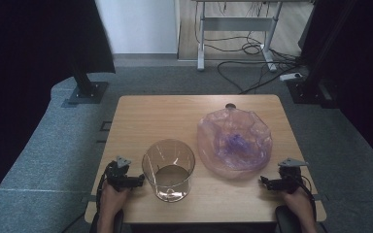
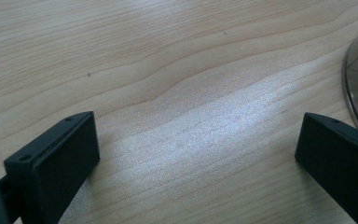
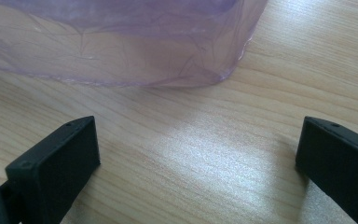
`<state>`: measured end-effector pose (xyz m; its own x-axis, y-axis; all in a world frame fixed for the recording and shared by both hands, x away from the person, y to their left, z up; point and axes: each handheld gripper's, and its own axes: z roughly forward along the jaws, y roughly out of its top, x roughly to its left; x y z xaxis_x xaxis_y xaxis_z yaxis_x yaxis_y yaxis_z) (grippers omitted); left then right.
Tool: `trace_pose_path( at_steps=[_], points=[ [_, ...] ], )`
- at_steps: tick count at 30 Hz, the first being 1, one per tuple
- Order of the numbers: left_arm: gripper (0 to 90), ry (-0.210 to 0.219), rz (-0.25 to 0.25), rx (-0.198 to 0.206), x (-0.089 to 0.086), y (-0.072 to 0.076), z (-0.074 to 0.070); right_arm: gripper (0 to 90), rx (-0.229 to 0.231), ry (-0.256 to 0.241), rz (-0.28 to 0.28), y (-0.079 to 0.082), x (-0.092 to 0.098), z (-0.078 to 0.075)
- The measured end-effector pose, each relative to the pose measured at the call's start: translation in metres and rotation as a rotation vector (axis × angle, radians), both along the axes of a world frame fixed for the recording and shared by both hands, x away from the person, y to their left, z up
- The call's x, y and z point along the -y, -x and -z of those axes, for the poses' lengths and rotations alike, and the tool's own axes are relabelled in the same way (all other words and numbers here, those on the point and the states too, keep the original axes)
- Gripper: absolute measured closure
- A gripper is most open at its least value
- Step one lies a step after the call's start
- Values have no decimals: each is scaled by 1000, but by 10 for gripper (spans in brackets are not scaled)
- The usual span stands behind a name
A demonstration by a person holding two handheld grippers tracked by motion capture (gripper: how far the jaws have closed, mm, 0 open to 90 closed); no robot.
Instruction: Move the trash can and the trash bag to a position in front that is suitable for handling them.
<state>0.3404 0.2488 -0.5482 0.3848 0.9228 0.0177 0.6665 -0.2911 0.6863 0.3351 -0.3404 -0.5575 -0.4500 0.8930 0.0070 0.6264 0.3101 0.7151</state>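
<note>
A clear round plastic container (image 1: 168, 169) stands upright on the wooden table (image 1: 150, 116), near the front and left of centre. To its right lies a crumpled pink-purple translucent bag (image 1: 234, 138) with a purple shape inside. My left gripper (image 1: 137, 181) rests just left of the container, open and empty. In the left gripper view its gripper (image 2: 198, 128) is over bare wood, and the container's rim (image 2: 356, 88) curves in at the right. My right gripper (image 1: 266, 181) sits at the front right, open. In the right gripper view its gripper (image 3: 198, 126) is a little short of the bag (image 3: 121, 42).
A small dark round fitting (image 1: 230, 106) sits at the table's far edge. Black stand bases (image 1: 85, 91) (image 1: 308, 90) flank the table on grey carpet. Behind it are a desk frame (image 1: 235, 24) and loose cables (image 1: 257, 63).
</note>
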Motion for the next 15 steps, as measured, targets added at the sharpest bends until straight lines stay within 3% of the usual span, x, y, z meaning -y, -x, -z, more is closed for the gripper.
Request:
trace_pose_path(
  at_steps=[15],
  points=[
    [0, 2, 2, 2, 0, 0, 0, 0, -1, -8, 0, 0, 1, 0]
  ],
)
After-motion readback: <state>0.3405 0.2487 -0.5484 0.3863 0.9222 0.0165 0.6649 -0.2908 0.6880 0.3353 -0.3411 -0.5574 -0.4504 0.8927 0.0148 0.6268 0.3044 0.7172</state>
